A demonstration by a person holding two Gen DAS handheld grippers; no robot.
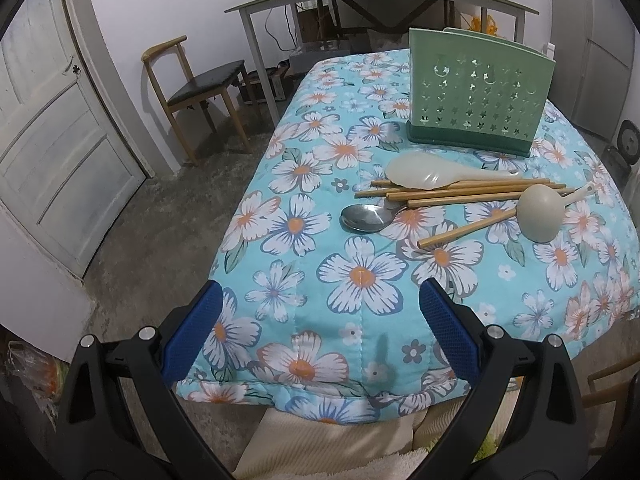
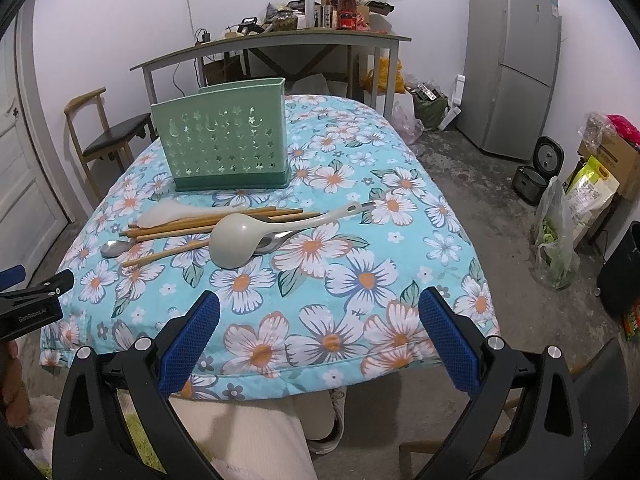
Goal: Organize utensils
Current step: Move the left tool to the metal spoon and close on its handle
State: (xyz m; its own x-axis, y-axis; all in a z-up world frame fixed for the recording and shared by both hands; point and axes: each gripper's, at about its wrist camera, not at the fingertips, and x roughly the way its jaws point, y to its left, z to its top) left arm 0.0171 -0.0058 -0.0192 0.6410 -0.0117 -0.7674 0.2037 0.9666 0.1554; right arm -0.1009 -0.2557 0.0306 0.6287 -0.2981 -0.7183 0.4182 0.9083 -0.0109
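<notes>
A green perforated utensil holder [image 1: 478, 98] [image 2: 228, 146] stands upright on the floral cloth. In front of it lies a pile: a translucent rice paddle [image 1: 424, 172] [image 2: 160, 213], several bamboo chopsticks [image 1: 460, 194] [image 2: 208, 222], a metal spoon [image 1: 366, 218] [image 2: 114, 248] and a grey-green ladle [image 1: 540, 212] [image 2: 234, 244] resting bowl-down across the chopsticks. My left gripper [image 1: 320, 316] hangs open over the table's near edge, short of the pile. My right gripper [image 2: 320, 320] is also open above the near edge, nothing between its fingers. The left gripper's tip [image 2: 36, 292] shows at the right wrist view's left edge.
The floral-covered table [image 1: 312, 320] [image 2: 360, 320] drops off to concrete floor on both sides. A wooden chair [image 1: 192, 88] and a cluttered desk [image 2: 280, 40] stand behind, a fridge [image 2: 516, 64] and bags at right. The person's cream-trousered legs [image 2: 240, 432] are below.
</notes>
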